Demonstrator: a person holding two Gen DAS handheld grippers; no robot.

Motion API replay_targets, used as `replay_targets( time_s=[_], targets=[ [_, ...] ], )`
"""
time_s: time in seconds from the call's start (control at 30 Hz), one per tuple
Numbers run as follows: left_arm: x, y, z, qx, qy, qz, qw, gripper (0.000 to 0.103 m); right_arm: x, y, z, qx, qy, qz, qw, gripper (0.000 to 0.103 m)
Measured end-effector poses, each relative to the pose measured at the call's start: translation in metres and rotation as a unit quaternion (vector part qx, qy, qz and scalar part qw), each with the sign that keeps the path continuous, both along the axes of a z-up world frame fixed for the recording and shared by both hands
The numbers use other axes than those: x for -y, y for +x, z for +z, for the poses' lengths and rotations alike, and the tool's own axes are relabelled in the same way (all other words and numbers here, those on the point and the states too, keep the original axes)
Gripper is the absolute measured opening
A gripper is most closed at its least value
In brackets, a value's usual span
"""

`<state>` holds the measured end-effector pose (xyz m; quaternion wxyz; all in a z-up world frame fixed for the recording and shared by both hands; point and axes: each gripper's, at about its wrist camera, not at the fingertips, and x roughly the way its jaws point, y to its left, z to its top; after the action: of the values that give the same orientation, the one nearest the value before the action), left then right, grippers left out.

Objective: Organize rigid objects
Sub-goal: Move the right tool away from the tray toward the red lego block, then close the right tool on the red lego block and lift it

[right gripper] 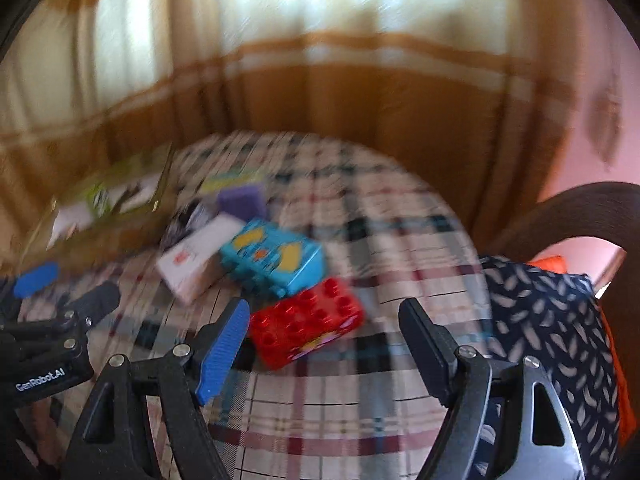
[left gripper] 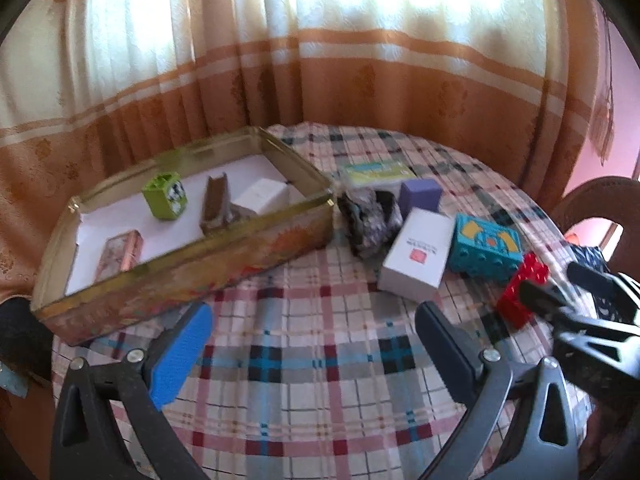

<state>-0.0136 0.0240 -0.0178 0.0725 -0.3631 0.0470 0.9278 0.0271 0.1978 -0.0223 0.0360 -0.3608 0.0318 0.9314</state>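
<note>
An open gold tin (left gripper: 256, 220) stands at the left of the round table and holds a green brick (left gripper: 165, 196), a brown piece (left gripper: 216, 204), a small white box (left gripper: 262, 196) and a pink tin (left gripper: 120, 252). To its right lie a white box (left gripper: 416, 258), a teal brick (left gripper: 484, 248), a purple block (left gripper: 420, 196) and a red brick (left gripper: 520, 292). My left gripper (left gripper: 314, 344) hangs open over bare cloth in front of the tin. In the blurred right wrist view my right gripper (right gripper: 326, 344) is open, and the red brick (right gripper: 308, 320) lies just ahead between its fingers, closer to the blue pad (right gripper: 224, 344).
A plaid tablecloth (left gripper: 320, 380) covers the table. A dark crumpled cloth (left gripper: 372, 220) and a green-yellow packet (left gripper: 376, 170) lie beside the tin. A dark patterned fabric (right gripper: 552, 340) hangs over a wooden chair (right gripper: 580, 208) at the right. Orange and white curtains close off the back.
</note>
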Motion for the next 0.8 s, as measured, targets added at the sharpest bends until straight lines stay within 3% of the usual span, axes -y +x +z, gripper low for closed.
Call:
replay_targets(
  time_s=[0.13,0.33,0.37,0.47,0.63,0.8],
  targets=[
    [-0.004,0.0,0.0,0.003,-0.008,-0.002,1.0,0.103,0.0,-0.02,-0.012,0.059,-0.008,0.033,0.998,0.079],
    [-0.005,-0.003,-0.003,0.014,-0.011,-0.003,0.9998,0.103,0.004,-0.032,-0.017,0.077,0.022,0.052,0.995,0.076],
    [-0.004,-0.004,-0.003,0.016,-0.01,-0.003,0.9998,0.103,0.004,-0.032,-0.018,0.078,0.02,0.055,0.995,0.072],
    [-0.005,-0.007,-0.006,0.028,-0.008,-0.005,0.9996,0.103,0.0,-0.03,-0.018,0.08,0.009,0.057,0.995,0.071],
    [-0.01,-0.015,-0.005,0.043,0.022,-0.027,0.9985,0.102,-0.011,-0.02,-0.01,0.044,-0.019,0.038,0.998,0.071],
    [-0.023,-0.029,0.0,0.035,0.036,-0.043,0.9978,0.102,-0.032,-0.01,0.002,-0.01,-0.048,-0.03,0.998,0.071]
  ],
)
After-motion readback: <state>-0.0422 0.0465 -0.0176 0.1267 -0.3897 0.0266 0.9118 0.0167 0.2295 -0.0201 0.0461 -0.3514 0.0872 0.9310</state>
